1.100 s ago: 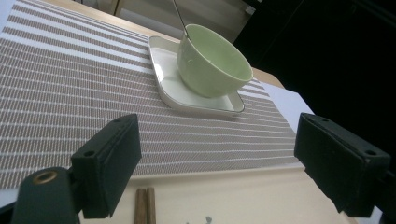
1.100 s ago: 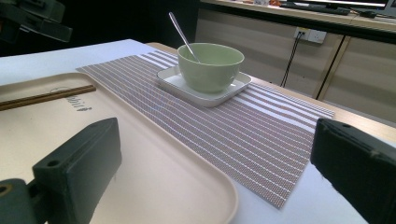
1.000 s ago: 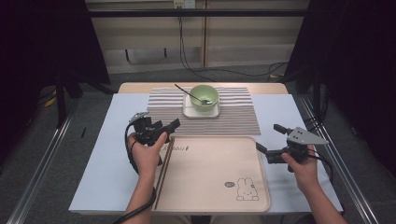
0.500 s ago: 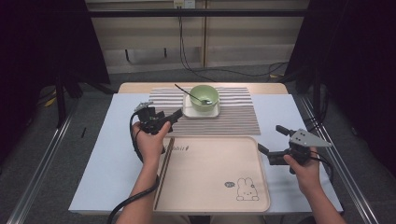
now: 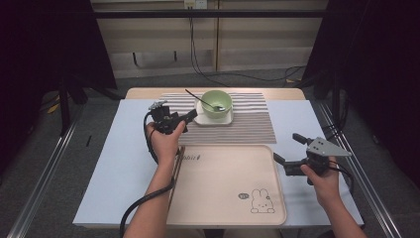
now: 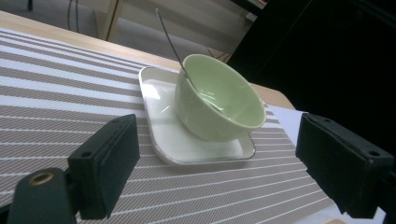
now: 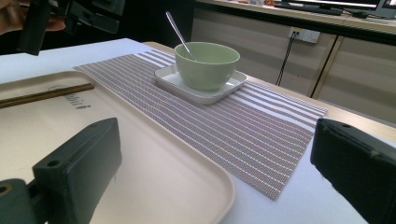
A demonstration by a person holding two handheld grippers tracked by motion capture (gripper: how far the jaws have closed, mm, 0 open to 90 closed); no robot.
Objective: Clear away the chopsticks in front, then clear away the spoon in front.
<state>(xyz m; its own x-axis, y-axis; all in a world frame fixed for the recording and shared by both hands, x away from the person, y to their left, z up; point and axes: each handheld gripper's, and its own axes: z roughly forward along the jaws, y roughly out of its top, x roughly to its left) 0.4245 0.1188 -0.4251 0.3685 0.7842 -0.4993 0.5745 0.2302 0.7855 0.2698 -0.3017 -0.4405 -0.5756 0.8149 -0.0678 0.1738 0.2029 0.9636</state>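
Broadly, a white table (image 5: 114, 163) carries a striped mat (image 5: 252, 121) at its far middle and a beige tray (image 5: 223, 183) at the near edge, the tray's far rim just beside the mat's near edge. The tray bears a small rabbit drawing (image 5: 261, 202) near its right corner and a pair of brown chopsticks (image 5: 176, 168) lying along its left rim (in the right gripper view they show as a dark bar (image 7: 44, 94) on the tray's far side). On the mat sits a square white saucer (image 5: 213, 119), and on the saucer a pale green bowl (image 5: 216, 102), upright, with a metal spoon (image 5: 200, 99) resting inside, its handle leaning out over the far-left rim. The left gripper (image 5: 185, 118) is held over the mat's left edge, pointing at the bowl, its jaws spread wide and holding nothing; in the left gripper view the bowl (image 6: 219, 98) and saucer (image 6: 187, 135) lie between and beyond the two jaws, not touched. The right gripper (image 5: 289, 153) hovers at the tray's right rim, well apart from the bowl, its jaws likewise spread and holding nothing.
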